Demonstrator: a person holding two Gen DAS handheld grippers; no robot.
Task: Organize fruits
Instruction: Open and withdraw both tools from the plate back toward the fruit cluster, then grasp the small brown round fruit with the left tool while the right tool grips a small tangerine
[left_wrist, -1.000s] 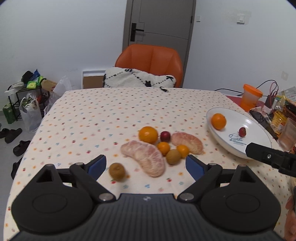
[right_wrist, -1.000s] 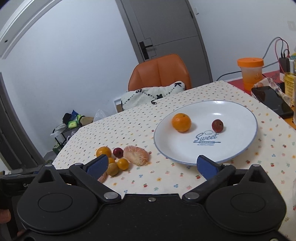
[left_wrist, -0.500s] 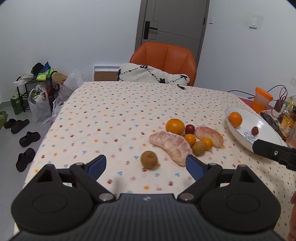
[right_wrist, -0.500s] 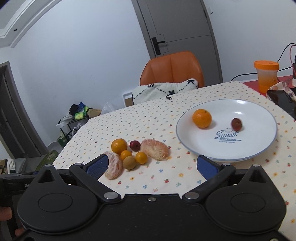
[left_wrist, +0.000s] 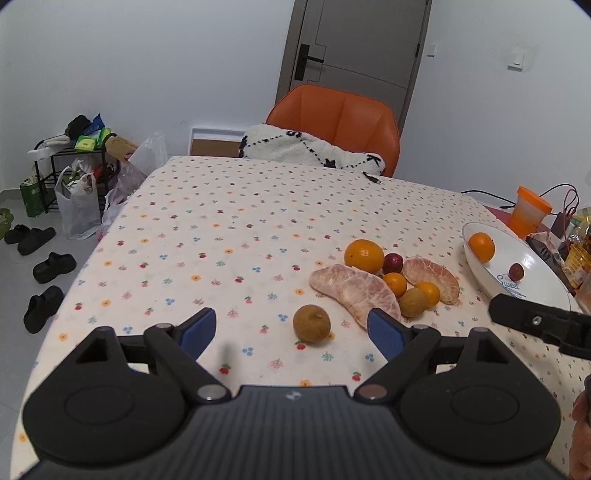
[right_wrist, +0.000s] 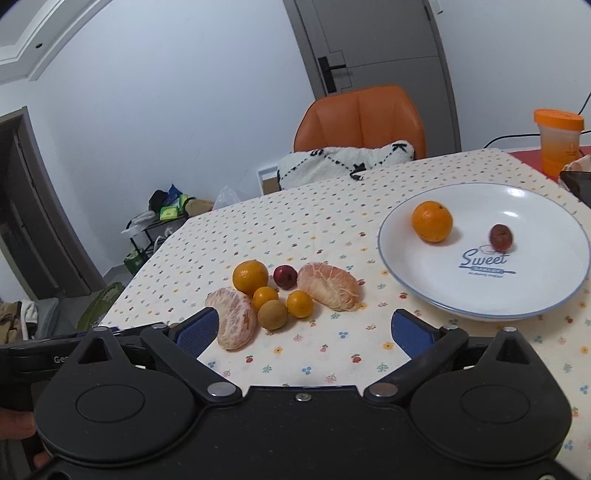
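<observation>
Both grippers — left gripper (left_wrist: 291, 330), right gripper (right_wrist: 301, 332) — fingers spread wide, empty, above fruit cluster (right_wrist: 284, 295) beside plate (right_wrist: 554, 306).

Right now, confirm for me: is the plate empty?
No. The white plate holds an orange and a small dark red fruit.

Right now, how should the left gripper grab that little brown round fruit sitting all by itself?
Grip the lone brown fruit across its widest middle, one finger on each side. Come straight forward and down with the left gripper: its jaws are open and the fruit sits right between them. It is round, so any lower or higher pinch would probably slip. Bare tablecloth surrounds it, apart from the pomelo segment.
</observation>
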